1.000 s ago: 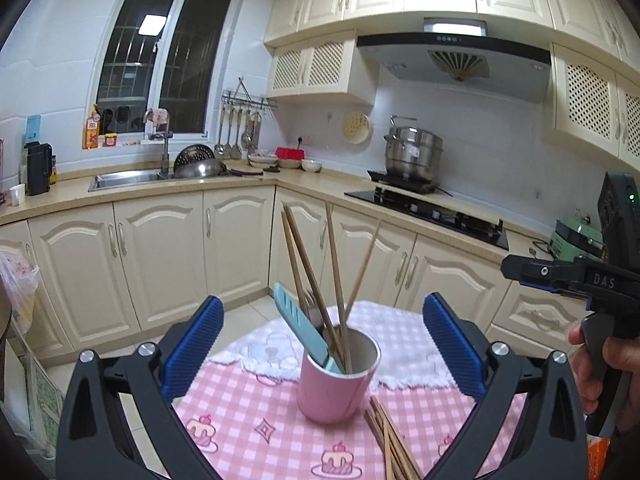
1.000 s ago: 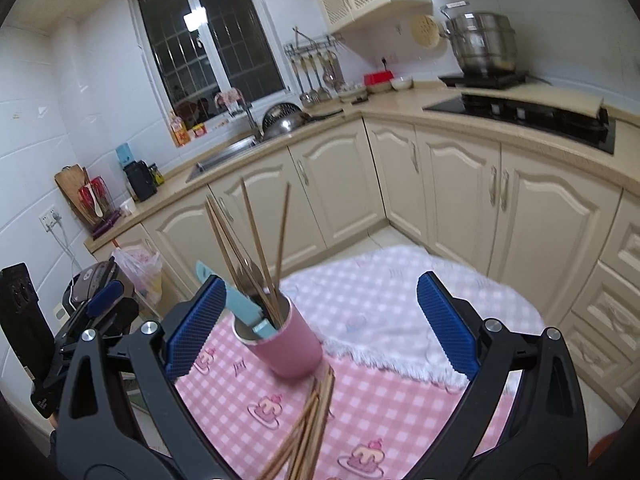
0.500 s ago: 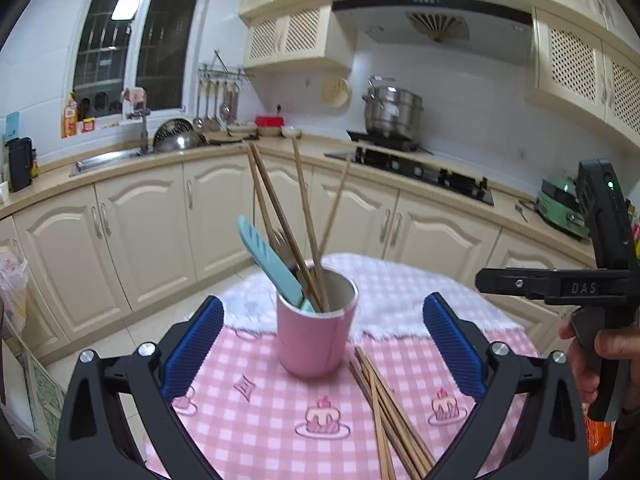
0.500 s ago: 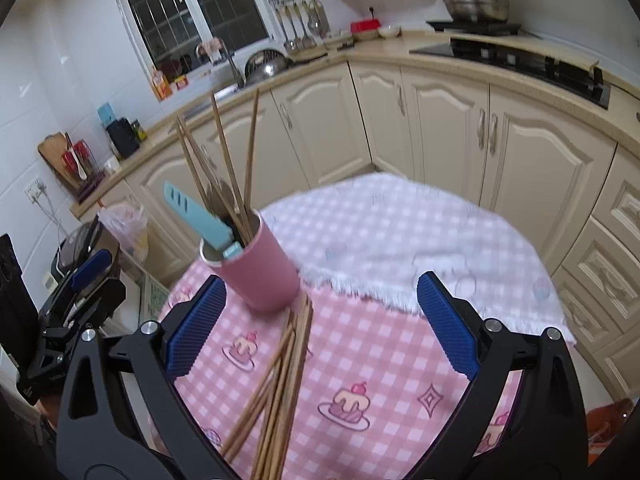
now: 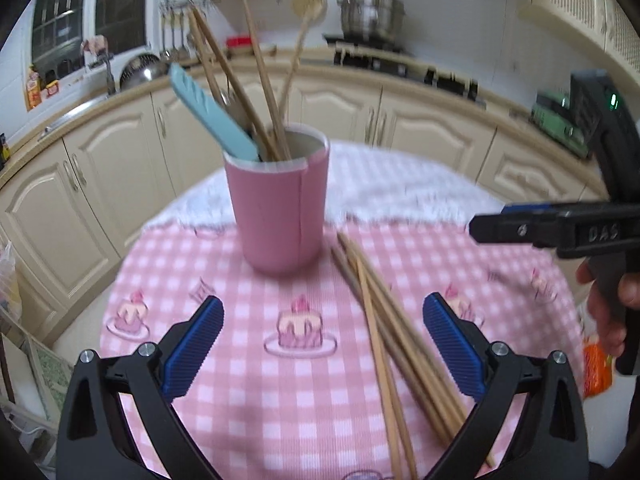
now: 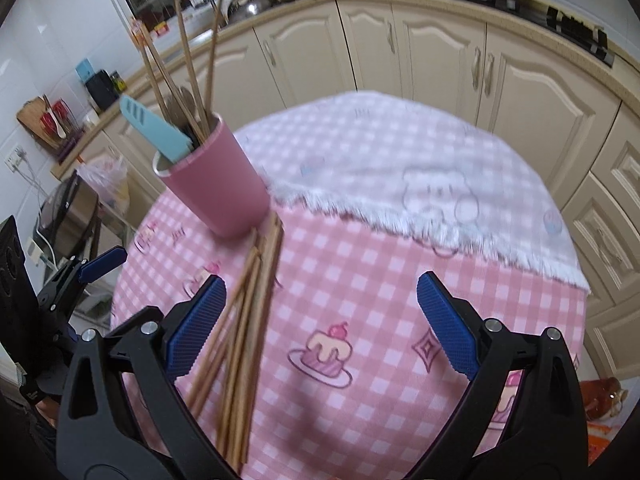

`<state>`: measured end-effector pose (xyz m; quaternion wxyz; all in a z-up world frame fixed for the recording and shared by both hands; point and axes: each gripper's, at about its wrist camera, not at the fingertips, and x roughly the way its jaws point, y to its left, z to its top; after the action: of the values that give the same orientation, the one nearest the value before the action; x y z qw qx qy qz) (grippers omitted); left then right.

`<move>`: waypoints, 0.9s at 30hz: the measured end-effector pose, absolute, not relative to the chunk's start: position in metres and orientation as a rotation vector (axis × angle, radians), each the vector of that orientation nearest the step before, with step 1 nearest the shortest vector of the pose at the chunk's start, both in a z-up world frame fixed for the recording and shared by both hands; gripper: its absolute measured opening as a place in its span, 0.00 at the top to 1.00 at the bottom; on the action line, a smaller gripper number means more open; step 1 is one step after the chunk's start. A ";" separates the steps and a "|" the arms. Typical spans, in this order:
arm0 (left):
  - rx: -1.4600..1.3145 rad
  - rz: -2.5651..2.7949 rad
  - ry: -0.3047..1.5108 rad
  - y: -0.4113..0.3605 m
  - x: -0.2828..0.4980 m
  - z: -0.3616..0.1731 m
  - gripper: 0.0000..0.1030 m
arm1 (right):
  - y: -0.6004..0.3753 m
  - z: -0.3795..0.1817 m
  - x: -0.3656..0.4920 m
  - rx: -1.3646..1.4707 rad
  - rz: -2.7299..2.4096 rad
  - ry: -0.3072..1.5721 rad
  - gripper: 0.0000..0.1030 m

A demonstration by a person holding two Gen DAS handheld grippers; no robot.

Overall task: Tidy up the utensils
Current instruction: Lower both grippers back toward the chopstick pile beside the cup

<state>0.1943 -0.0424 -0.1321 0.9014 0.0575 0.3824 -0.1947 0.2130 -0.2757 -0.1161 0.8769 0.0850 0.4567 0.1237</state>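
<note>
Chopsticks (image 6: 244, 320) lie loose in bundle mid-table, tips touching pink cup (image 5: 280, 208) toward table's far edge. Left gripper (image 5: 320, 344) and right gripper (image 6: 320, 324) both spread wide, empty, above cloth. Step: approach for pickup. Next: right gripper centres over bundle, closes, lifts into cup.

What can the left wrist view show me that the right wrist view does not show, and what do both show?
Only the left wrist view: the steel stockpot on the stove, and the person's hand gripping the right gripper's handle. Only the right wrist view: the clear plastic bag beside the cabinets. Both: the pink cylindrical utensil cup holding the light blue knife sheath, and the loose wooden chopsticks on the pink checked tablecloth.
</note>
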 end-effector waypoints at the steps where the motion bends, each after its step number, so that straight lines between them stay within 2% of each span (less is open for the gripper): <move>1: 0.142 -0.402 0.816 -0.045 0.195 -0.138 0.05 | -0.276 -0.120 0.213 0.173 0.256 0.965 0.08; 11: 0.228 -0.431 0.971 -0.058 0.203 -0.172 0.06 | -0.272 -0.145 0.212 0.151 0.257 1.041 0.08; 12: 0.227 -0.433 0.977 -0.058 0.203 -0.173 0.08 | -0.272 -0.147 0.212 0.151 0.257 1.046 0.08; 16: 0.209 -0.458 1.021 -0.058 0.208 -0.180 0.29 | -0.271 -0.151 0.213 0.141 0.254 1.059 0.08; 20: 0.204 -0.485 1.044 -0.060 0.210 -0.183 0.38 | -0.269 -0.156 0.214 0.134 0.254 1.071 0.08; 23: 0.190 -0.509 1.050 -0.061 0.211 -0.182 0.51 | -0.264 -0.158 0.214 0.119 0.263 1.080 0.08; 25: 0.170 -0.525 1.057 -0.061 0.213 -0.180 0.65 | -0.258 -0.161 0.215 0.097 0.269 1.089 0.08; 27: 0.174 -0.521 1.059 -0.063 0.215 -0.181 0.74 | -0.252 -0.164 0.216 0.071 0.272 1.096 0.08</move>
<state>0.2153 -0.0626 -0.1806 0.8273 0.0818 0.4988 -0.2452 0.2159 -0.2516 -0.1642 0.8441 0.0334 0.5194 0.1288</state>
